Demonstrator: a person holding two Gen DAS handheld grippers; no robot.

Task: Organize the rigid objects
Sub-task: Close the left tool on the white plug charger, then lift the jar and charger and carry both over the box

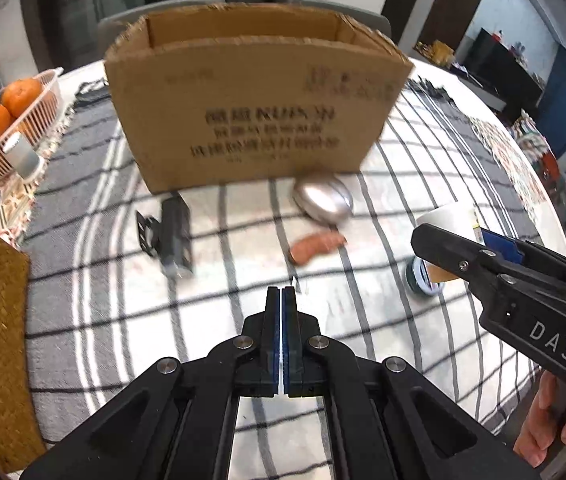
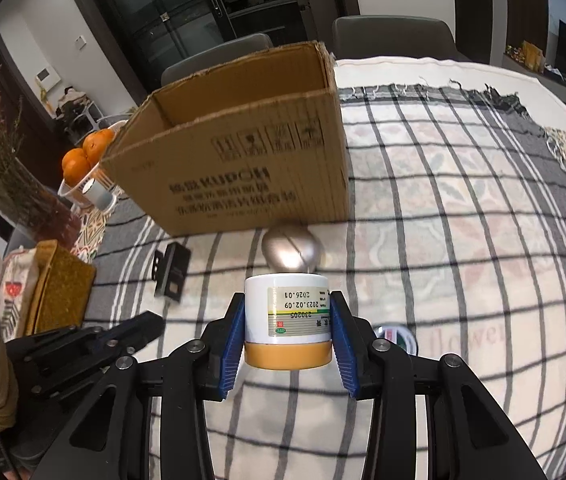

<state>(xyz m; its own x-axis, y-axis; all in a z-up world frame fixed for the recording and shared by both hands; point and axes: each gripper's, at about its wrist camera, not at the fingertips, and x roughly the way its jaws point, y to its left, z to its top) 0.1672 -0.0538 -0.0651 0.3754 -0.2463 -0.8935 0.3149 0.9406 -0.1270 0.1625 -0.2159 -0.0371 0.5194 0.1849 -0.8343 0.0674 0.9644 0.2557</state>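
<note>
Jar: white jar (image 2: 287,308) with a tan lid, held upside down in my right gripper (image 2: 287,330), lifted clear of the checked tablecloth (image 2: 463,240) in front of the cardboard box (image 2: 239,168).
Right gripper: clenched on the jar, blue pads (image 2: 233,344) pressing both of its sides; I see the printed label reading inverted.
Left gripper: my left gripper (image 1: 282,294) has its jaws pressed together with nothing between them, hovering over the cloth toward the near edge of the tabletop.
Box: open-topped, standing toward the far edge of the tabletop, print on its near wall.
Silver oval case: silver oval case (image 1: 323,199) lies just in front of the box, close to its right near corner.
Black device: black device (image 1: 175,236) lies on the cloth left of the oval case, in front of the box.
Orange-pink piece: orange-pink piece (image 1: 317,245) lies just nearer than the oval case; too blurred for me to say what it is.
Round tin: round tin (image 2: 397,338) sits on the cloth just right of my right gripper.
Fruit basket: white basket (image 1: 39,120) with oranges (image 1: 7,108) at the left edge of the tabletop.
</note>
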